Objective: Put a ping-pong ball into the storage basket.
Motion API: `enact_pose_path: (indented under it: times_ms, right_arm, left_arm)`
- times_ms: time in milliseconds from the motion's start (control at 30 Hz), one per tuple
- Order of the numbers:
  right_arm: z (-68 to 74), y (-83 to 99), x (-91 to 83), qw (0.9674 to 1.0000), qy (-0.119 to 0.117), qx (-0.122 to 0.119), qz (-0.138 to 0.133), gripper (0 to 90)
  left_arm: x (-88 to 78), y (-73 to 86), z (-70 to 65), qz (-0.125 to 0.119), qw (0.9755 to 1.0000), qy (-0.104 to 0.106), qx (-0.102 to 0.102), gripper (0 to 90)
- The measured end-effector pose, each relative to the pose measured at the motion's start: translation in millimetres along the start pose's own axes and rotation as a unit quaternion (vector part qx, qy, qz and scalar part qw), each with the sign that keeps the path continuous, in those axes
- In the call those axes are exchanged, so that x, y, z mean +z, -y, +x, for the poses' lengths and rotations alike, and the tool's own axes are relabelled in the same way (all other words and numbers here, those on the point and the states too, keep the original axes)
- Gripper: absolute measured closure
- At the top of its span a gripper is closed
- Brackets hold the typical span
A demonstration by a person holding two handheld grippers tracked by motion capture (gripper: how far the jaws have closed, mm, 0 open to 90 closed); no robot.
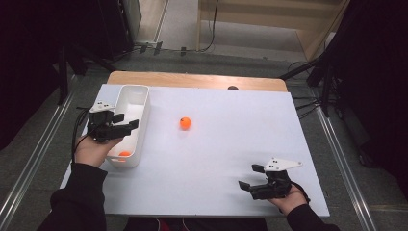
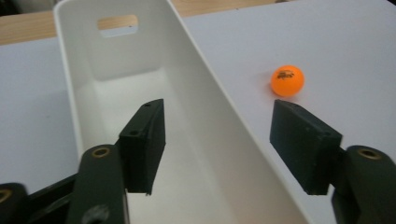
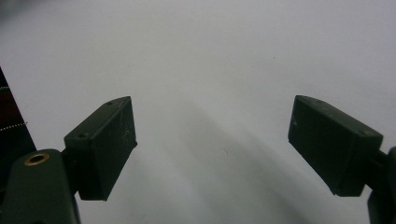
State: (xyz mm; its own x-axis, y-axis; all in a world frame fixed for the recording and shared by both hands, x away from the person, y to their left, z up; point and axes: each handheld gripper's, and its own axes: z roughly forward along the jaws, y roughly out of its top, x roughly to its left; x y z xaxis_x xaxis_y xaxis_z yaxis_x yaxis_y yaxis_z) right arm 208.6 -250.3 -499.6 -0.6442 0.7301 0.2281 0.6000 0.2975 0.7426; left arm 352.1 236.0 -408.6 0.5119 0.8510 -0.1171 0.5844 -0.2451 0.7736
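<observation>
A long white bin (image 1: 146, 108) stands at the table's left side, and an orange ball (image 1: 125, 154) lies in its near end. A second orange ball (image 1: 185, 123) rests on the white tabletop, right of the bin. My left gripper (image 1: 127, 121) hovers over the bin's near half, open, nothing between its jaws. In the left gripper view one jaw hangs over the bin (image 2: 116, 51) and the other beyond its right wall, with the loose ball (image 2: 287, 80) ahead on the table. My right gripper (image 1: 248, 176) rests open near the front right, and in its own view the right gripper (image 3: 212, 121) faces bare tabletop.
The white tabletop (image 1: 231, 144) spreads between the two grippers. A wooden strip (image 1: 192, 79) runs along the far edge. Dark stands and cables (image 1: 317, 82) sit on the floor beyond the table's far right corner.
</observation>
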Motion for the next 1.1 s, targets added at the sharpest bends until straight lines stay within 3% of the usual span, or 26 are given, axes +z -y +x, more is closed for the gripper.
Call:
enact_pose_path:
  times_ms: [100,300,400,1100]
  right_arm:
    - [0.1,0.0,0.2,1.0,0.0,-0.001,0.001,13.7]
    - [0.3,0.1,0.1,1.0,-0.002,-0.004,0.001,13.7]
    - [1.9,-0.3,0.3,1.0,-0.003,-0.004,0.004,13.7]
    - [3.5,0.6,2.1,0.9998,-0.005,-0.015,0.01,13.7]
  left_arm:
    - [-2.3,-2.0,-0.1,-0.006,0.9997,0.025,-0.005,31.7]
    - [-5.4,-7.1,-6.7,-0.01,0.999,0.044,0.006,25.4]
    - [-6.4,-8.0,-9.5,-0.015,0.9976,0.067,-0.003,24.8]
    - [0.6,-14.3,-41.5,-0.01,0.9944,0.094,0.046,24.6]
